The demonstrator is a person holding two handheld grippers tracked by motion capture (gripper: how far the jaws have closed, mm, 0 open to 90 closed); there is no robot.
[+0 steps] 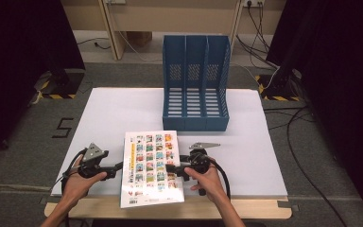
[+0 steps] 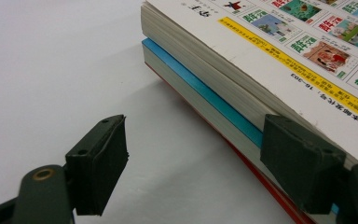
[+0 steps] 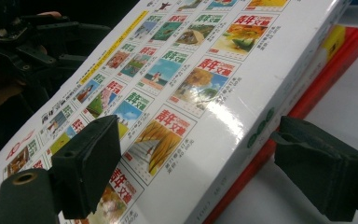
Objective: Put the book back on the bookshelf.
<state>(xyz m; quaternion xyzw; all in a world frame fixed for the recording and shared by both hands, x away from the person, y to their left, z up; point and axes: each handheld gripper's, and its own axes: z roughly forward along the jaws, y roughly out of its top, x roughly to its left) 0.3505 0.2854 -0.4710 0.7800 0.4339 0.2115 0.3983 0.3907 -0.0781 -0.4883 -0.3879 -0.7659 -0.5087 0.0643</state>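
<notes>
left side first: my left hand (image 1: 78,182) has the left tool (image 1: 120,165) lying low on the desk (image 1: 246,142), pointing at the left edge of the book stack. in the left gripper view its jaws stand apart. one pad hangs free over bare desk, the other sits against the page edge of the stack. nothing is clamped between them, so not holding.

the stack sits at the near edge of the desk, between the two tools. the top book (image 1: 151,165) is a thick white one, its cover a grid of small coloured pictures. under it is a blue-covered book (image 2: 200,91), and a red cover (image 3: 326,70) lies at the bottom against the desk.

my right hand (image 1: 208,182) brings the right tool (image 1: 170,168) in from the right edge of the stack. its jaws are wide. one pad is over the top book's cover and the other is out past the spine, beside the red cover. the book's edge sits in the gap and no pad is pressing on it.

a blue three-slot file rack (image 1: 196,85) stands upright at the back of the desk, well apart from the stack.
</notes>
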